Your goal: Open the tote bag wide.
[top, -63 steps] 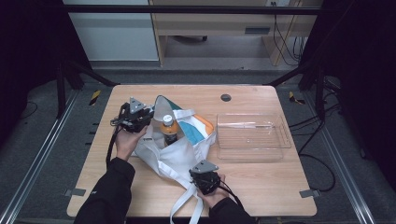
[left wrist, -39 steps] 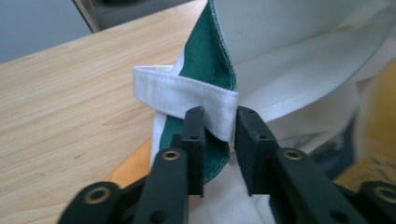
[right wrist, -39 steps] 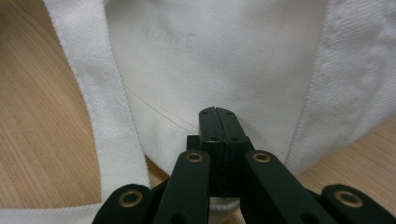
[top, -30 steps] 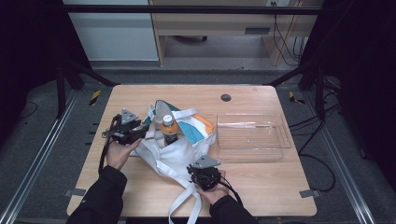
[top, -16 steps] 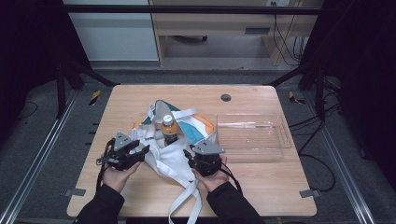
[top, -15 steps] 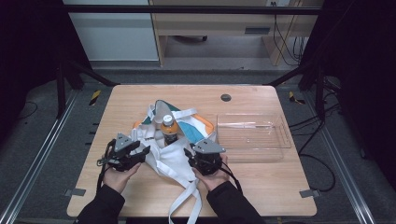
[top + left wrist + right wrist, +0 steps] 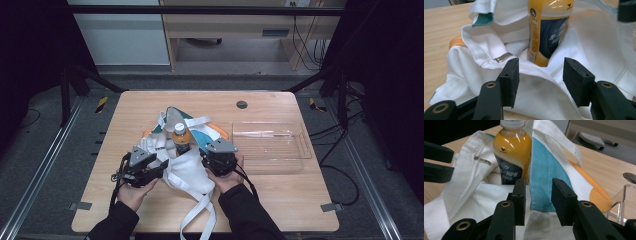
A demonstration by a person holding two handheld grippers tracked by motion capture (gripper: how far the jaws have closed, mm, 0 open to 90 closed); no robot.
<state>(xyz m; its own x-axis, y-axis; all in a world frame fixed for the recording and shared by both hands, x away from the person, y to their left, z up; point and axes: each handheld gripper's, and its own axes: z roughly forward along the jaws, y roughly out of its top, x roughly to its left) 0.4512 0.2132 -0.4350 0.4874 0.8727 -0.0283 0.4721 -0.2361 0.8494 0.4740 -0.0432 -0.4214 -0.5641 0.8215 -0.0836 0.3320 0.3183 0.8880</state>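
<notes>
The right gripper's (image 7: pixel 537 200) fingers stand parted around the blue-edged rim of the white bag (image 7: pixel 549 170), having just been opening, not pinching it. The left gripper's (image 7: pixel 540 80) fingers, also just opening, gape empty before the bag's near fold. The orange juice bottle (image 7: pixel 181 137) stands upright inside the bag mid-tabletop (image 7: pixel 280 200). Taking the bottle out toward the clear tray (image 7: pixel 295 150) seems left.

One bottle (image 7: pixel 181 138), one cloth bag (image 7: pixel 190 167), one clear tray (image 7: pixel 295 150) — and two tongs, left (image 7: pixel 159 167) and right (image 7: pixel 206 154)
</notes>
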